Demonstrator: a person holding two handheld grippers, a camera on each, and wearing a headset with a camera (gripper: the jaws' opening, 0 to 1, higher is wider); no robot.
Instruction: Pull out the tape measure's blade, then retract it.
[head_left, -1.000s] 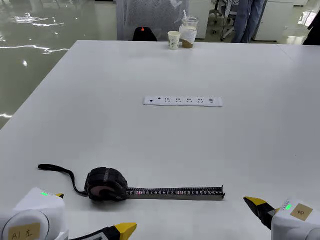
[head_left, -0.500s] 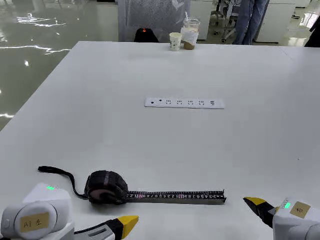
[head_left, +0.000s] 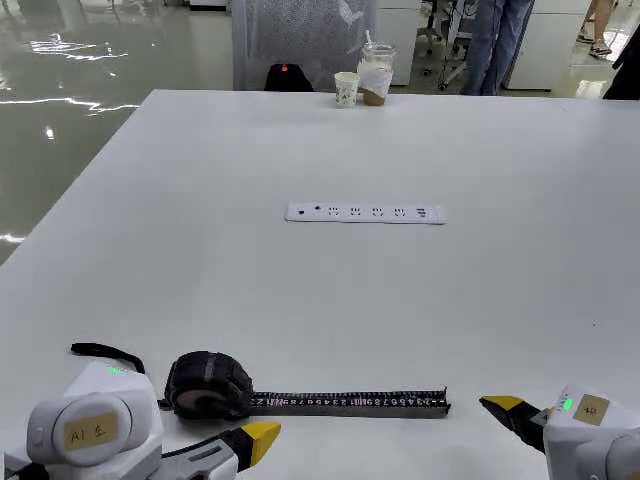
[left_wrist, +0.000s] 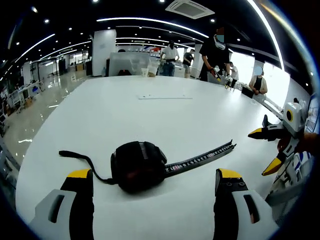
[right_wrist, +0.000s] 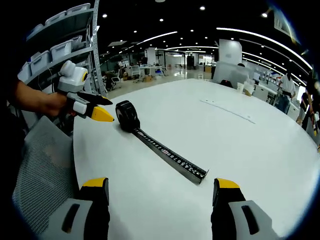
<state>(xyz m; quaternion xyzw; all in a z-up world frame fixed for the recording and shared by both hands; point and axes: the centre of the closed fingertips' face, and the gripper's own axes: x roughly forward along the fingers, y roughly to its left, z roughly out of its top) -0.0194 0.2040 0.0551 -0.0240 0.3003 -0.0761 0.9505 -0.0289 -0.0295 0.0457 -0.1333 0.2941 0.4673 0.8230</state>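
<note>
My left gripper (left_wrist: 154, 176) and right gripper (right_wrist: 161, 183): open, empty, flanking tape measure (head_left: 208, 385) and blade (head_left: 350, 403) at desk's (head_left: 400, 150) near edge for retraction.

On my table (head_left: 200, 200), the tape measure (head_left: 208, 385) lies near the front edge, towards my left. Its blade (head_left: 350, 402) runs flat along the tabletop from the case out to my right. Its strap (head_left: 100, 352) trails off to the left of the case. My left gripper (left_wrist: 154, 176) is just in front of the case, nearer me and apart from it. My right gripper (right_wrist: 162, 184) is to the right of the blade's tip, near it but not touching. A power strip (head_left: 364, 213) lies mid-table, well behind the blade. Two cups (head_left: 346, 84) stand side by side at the far edge.
</note>
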